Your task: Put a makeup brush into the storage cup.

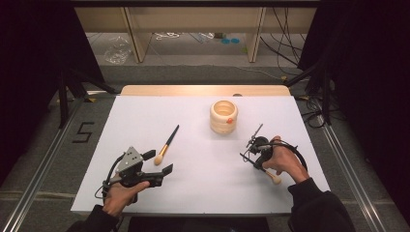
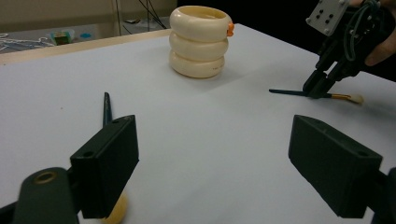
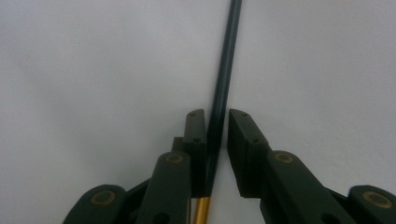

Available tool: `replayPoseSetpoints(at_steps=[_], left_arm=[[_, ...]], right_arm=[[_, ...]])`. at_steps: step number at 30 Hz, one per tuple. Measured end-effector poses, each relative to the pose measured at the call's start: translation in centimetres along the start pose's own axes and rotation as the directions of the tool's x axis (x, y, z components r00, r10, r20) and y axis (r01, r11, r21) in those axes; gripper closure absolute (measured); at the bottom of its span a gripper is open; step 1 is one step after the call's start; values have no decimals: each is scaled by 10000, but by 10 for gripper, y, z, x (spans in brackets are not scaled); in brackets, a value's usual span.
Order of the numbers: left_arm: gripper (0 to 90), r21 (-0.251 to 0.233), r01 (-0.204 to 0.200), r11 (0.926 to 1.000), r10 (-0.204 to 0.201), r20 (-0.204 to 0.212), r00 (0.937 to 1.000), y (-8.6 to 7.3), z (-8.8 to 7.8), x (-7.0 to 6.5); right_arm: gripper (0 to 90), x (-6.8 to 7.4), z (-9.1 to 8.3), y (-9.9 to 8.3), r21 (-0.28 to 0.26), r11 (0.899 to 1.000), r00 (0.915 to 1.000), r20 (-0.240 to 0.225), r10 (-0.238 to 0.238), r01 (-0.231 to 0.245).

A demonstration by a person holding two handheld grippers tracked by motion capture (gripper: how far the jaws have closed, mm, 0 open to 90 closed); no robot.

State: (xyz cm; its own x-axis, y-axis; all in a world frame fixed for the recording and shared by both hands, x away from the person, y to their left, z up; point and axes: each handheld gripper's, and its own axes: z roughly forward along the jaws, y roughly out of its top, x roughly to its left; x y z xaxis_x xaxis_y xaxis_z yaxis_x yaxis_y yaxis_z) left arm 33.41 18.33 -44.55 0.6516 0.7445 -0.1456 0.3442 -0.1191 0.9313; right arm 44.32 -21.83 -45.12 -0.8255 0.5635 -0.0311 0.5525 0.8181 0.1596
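Fingers (image 3: 194,128) of right gripper (image 3: 215,135) nearly shut around dark brush handle (image 3: 223,79); contact on one side unclear, bristles cut off. Left gripper (image 2: 212,158) fingers wide, empty, hiding second brush (image 2: 107,108) partly. White counter (image 1: 193,159); dark room, cables far.
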Motion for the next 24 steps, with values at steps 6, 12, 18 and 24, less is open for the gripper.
replayPoseSetpoints(at_steps=[6,12,18,24], left_arm=[[158,17,-127,9999,127,30,9999,0,0,1],[158,11,-158,9999,158,3,9999,1,-1,1],[158,10,-99,10000,99,-4,10000,1,-1,0],[158,9,14,10000,-14,-4,10000,0,0,0]], right_arm=[[798,-1,0,4,296,9996,9999,-127,40,-36],[806,-3,1,8,566,9981,9994,-242,251,-237],[816,-4,2,11,809,9961,9989,-264,387,-365],[829,-6,2,13,896,9951,9984,-354,451,-417]])
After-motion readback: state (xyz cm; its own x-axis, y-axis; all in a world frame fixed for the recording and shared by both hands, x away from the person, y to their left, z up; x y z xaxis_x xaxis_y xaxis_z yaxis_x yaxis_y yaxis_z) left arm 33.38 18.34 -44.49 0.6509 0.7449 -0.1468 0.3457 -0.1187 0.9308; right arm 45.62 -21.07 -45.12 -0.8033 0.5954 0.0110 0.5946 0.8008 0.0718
